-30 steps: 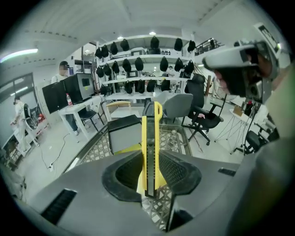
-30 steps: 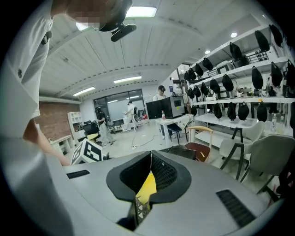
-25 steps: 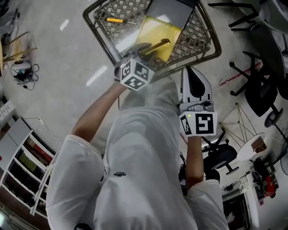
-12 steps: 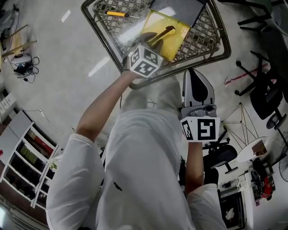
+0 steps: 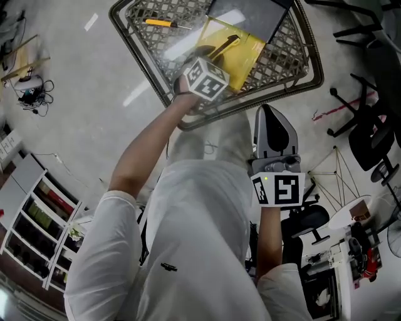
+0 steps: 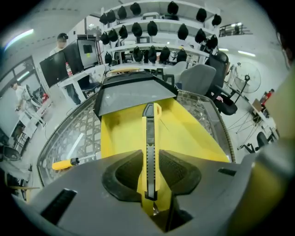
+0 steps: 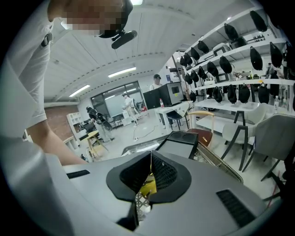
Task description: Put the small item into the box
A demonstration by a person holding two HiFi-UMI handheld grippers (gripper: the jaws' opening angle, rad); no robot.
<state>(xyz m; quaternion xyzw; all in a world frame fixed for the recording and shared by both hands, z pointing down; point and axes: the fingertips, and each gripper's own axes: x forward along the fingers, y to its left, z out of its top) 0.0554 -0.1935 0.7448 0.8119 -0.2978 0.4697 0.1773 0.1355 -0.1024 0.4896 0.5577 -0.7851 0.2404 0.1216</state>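
A yellow utility knife with a black slider stands clamped on edge between the fingers of the left gripper, its long body reaching forward past the fingertips and over the open yellow box – whether it touches the box floor cannot be told. In the head view the left gripper hangs over the near side of that box, which sits on a wire-mesh surface with a raised rim. A dark grey lid stands tilted at the box's far side. A yellow-handled screwdriver lies on the mesh to the left, well apart from the box. The right gripper is held close to the person's body, off the surface's near edge – its fingers are pressed together with nothing between them, the box and the mesh showing only in the background below their seam.
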